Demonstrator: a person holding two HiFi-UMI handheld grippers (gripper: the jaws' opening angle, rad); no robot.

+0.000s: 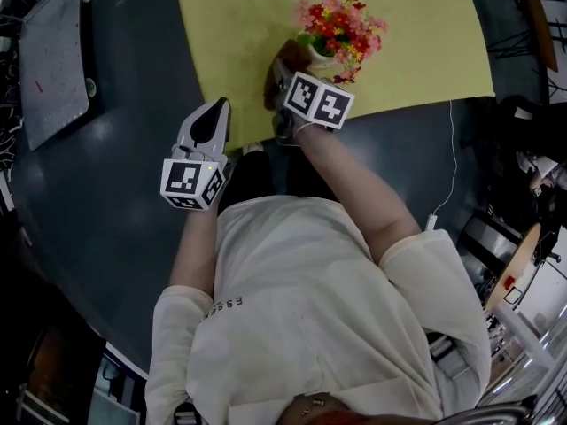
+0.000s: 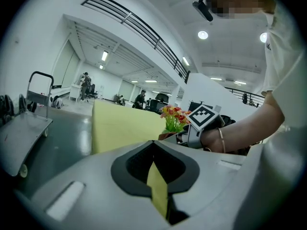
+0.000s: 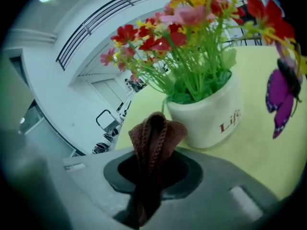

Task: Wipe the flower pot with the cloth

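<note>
Nearest the person, the left gripper [image 1: 214, 112] hovers over the dark table [image 1: 115, 175], well to the left of the flower pot [image 3: 211, 119], at the edge of the yellow mat [image 1: 416, 51]. Its jaws are closed together with nothing clearly in them; only a thin yellow sliver shows in the slit. Further out, the right gripper [image 1: 285, 87] has its jaws clamped on a bunched brown knitted cloth [image 3: 154, 135], which sits just beside the pot's left flank; contact cannot be made out. The white pot stands upright on the mat, holding red, pink and yellow flowers [image 3: 192, 42], with a purple butterfly [image 3: 280, 97] at its right.
</note>
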